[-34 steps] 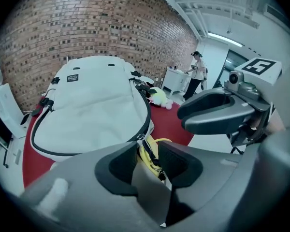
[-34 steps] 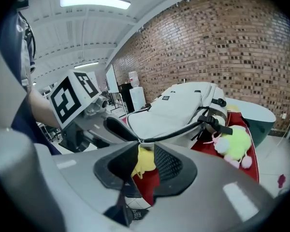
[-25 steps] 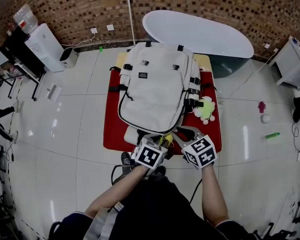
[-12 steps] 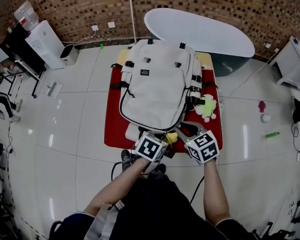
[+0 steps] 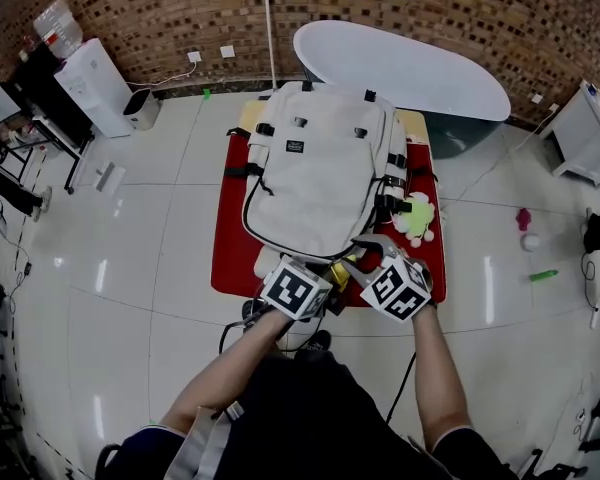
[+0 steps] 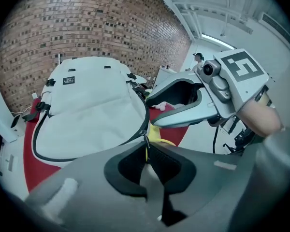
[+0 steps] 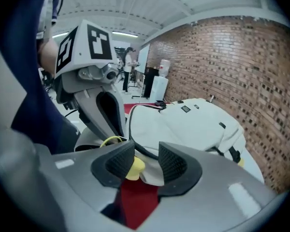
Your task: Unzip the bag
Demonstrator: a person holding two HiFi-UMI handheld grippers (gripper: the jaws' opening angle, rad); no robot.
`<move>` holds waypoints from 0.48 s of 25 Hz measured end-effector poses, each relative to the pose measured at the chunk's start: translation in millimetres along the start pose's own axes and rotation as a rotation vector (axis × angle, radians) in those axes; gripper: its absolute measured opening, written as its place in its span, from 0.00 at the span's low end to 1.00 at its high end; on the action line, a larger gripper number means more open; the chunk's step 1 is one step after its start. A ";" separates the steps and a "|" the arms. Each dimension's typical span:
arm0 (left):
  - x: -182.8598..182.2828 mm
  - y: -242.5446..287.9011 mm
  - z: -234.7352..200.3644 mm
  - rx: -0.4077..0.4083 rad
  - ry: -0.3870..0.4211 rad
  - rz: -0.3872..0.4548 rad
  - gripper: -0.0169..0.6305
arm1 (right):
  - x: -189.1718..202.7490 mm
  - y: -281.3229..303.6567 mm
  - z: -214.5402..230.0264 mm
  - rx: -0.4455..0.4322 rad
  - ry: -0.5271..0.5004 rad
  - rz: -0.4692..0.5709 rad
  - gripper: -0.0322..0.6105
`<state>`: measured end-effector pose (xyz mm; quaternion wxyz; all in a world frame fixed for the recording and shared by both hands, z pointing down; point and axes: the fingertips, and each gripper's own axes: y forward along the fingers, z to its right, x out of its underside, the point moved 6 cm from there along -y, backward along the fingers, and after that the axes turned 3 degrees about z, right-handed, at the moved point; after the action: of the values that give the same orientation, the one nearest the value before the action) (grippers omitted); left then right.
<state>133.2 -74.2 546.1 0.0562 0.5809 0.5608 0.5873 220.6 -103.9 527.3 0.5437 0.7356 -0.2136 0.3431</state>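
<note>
White tile floor [image 5: 130, 288] and brick wall [image 5: 430, 8] are framing everything; white bathtub [image 5: 400, 68] is sitting right behind the work area. Red mat [image 5: 230, 243] is lying on the floor with the bag [image 5: 320, 178] lying flat on it, front face up, top end toward the tub. Water dispenser [image 5: 95, 88] is standing well off to the left, clear of things. Yellow-green plush toy [image 5: 415, 218] is resting against the bag's right side.

Both grippers are crowding the bag's near corner, just beside each other. Left gripper [image 6: 146, 151]: jaws have just been closing and are now pinching the zipper pull [image 6: 146, 141] at the near end of the black zipper [image 6: 148, 116]. Right gripper [image 7: 146, 159]: jaws have just been opening and are standing wide, gripping nothing; a yellow item [image 7: 133, 168] and the bag's edge are sitting between the pads, not pressed.

A green marker [image 5: 543, 275] and a white ball [image 5: 531, 240] are lying on the tiles far right.
</note>
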 end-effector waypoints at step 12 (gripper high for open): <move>4.4 -5.1 -11.5 0.082 -0.012 0.007 0.06 | 4.8 16.6 -7.2 -0.268 -0.346 -0.193 0.10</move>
<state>120.3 -76.0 548.6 0.0338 0.5883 0.5819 0.5605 210.5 -102.0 543.0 0.6218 0.7218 -0.2761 0.1270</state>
